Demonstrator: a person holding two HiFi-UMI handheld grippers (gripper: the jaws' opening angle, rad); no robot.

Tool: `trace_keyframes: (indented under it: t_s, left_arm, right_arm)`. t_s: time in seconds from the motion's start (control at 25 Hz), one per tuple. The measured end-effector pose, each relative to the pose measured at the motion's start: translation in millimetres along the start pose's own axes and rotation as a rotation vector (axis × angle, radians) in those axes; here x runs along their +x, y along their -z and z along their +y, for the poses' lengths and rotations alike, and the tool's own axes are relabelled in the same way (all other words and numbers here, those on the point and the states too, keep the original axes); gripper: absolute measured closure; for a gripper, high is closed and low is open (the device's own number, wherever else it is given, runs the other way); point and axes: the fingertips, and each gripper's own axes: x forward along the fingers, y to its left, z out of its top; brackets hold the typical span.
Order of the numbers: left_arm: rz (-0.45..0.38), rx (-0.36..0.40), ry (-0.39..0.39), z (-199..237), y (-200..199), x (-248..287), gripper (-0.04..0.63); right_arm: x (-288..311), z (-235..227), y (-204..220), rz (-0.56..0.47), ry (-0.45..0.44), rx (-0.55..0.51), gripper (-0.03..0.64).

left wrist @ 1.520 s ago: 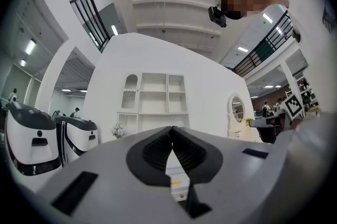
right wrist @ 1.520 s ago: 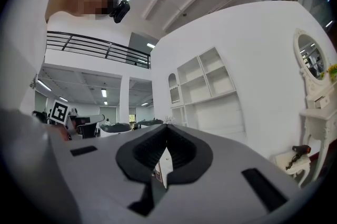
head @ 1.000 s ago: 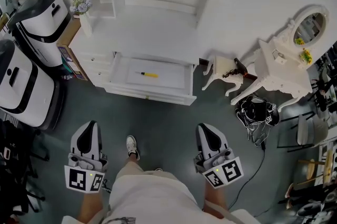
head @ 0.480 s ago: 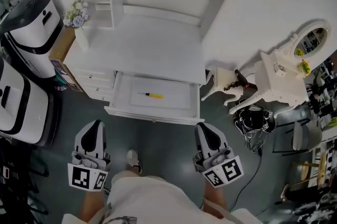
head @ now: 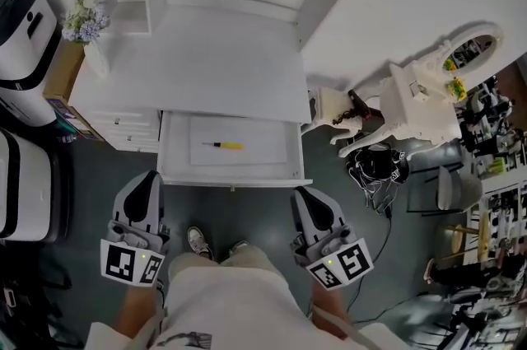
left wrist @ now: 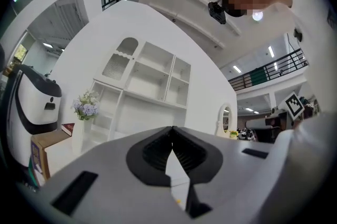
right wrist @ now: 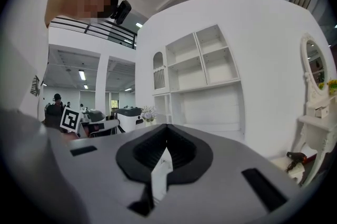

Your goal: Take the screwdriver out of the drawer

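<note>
Head view: the drawer (head: 235,178) stands open at frame centre, below the white table (head: 198,60). The yellow-handled screwdriver (head: 224,146) lies flat on the drawer floor, untouched. The left hand-held gripper (head: 149,177) and right hand-held gripper (head: 301,193) sit just short of the drawer front, one near each lower corner, seemingly positioned for a reach inside.

Left gripper view: jaws pressed together, nothing between them; white shelving (left wrist: 142,75) ahead.

Right gripper view: jaws likewise pressed together, empty.

Judgement: the reaching gripper's jaws must spread before any grasp.
</note>
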Motion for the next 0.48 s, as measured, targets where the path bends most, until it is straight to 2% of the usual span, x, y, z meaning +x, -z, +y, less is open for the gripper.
trace_keyframes:
  t_s: [0.16,0.48]
  left_arm:
    - [0.022,-0.010,0.055,-7,8,30,0.580]
    - [0.039,0.018,0.080,-26,11,78,0.580]
  right_arm:
    - [4,-20,-2,0.004,0.042,0.004,0.606]
    - [13,-69,0,-0.037,0.053,0.048,0.606]
